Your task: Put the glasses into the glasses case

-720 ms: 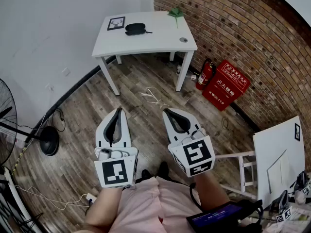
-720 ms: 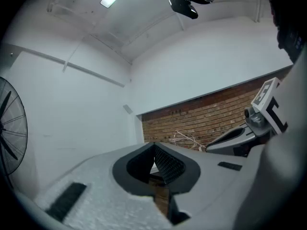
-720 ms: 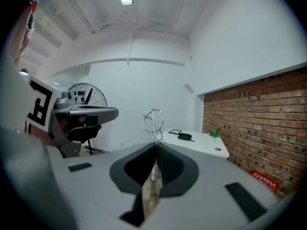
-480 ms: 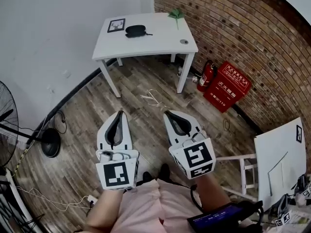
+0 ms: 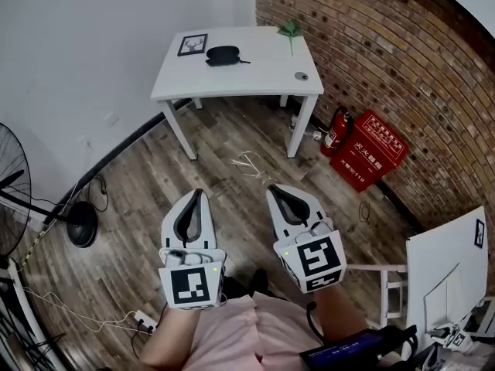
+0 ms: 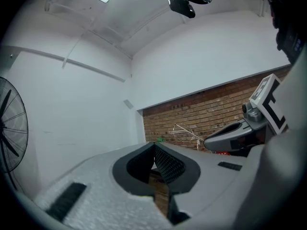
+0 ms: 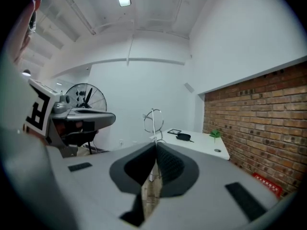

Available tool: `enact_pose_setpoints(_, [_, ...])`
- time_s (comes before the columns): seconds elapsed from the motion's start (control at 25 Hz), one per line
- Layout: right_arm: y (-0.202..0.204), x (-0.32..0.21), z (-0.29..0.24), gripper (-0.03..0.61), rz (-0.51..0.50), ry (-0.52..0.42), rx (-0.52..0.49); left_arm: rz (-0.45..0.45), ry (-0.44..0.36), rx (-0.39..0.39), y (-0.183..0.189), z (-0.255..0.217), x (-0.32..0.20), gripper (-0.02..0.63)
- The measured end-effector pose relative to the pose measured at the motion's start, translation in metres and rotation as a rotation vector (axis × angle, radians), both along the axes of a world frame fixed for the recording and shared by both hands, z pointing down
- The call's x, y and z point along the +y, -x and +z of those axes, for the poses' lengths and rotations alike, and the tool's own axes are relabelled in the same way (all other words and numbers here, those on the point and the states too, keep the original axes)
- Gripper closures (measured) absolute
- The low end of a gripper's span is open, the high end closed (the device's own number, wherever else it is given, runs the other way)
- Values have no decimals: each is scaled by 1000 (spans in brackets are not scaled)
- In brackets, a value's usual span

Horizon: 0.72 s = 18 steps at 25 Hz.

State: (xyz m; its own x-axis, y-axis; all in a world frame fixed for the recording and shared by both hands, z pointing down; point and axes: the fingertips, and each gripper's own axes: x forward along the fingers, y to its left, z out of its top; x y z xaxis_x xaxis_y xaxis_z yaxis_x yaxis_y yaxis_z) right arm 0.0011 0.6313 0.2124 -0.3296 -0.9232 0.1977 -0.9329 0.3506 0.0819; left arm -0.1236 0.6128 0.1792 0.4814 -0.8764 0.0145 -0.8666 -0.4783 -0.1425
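A black glasses case [image 5: 223, 55] lies on a white table [image 5: 255, 68] far ahead by the brick wall; in the right gripper view the case [image 7: 183, 136] is a small dark shape on the table top. A thin dark piece sticks out at its right side; I cannot tell whether it is the glasses. My left gripper [image 5: 198, 193] and right gripper [image 5: 272, 189] hang side by side over the wooden floor, well short of the table. Both are shut with nothing between the jaws, as the left gripper [image 6: 154, 144] and right gripper [image 7: 156, 144] show in their own views.
On the table stand a small framed picture [image 5: 192, 45], a green paper shape [image 5: 291, 29] and a small round object [image 5: 302, 76]. A bent wire tangle [image 5: 251, 163] lies on the floor between me and the table. A fire extinguisher [image 5: 338, 132], a red box [image 5: 368, 149] and a fan [image 5: 15, 199] flank the way.
The table has shifted right and a little lower in the head view as the person moves. Both grippers stayed shut and level, drifting slightly down and right in the picture.
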Motion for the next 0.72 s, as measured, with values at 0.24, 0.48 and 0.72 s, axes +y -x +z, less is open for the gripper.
enact_pose_setpoints(0.24, [-14,-27,15,563,4,27,-3,-14,48,4,-9,18,-24,611])
enact_pose_setpoints(0.48, [-21,-76,34,563,9,62,10,-24,87,10,-10,41,-74,611])
enact_pose_setpoints(0.72, [-15,-158,45,563,3,68,12,-14,89,6,-5,50,-161,611])
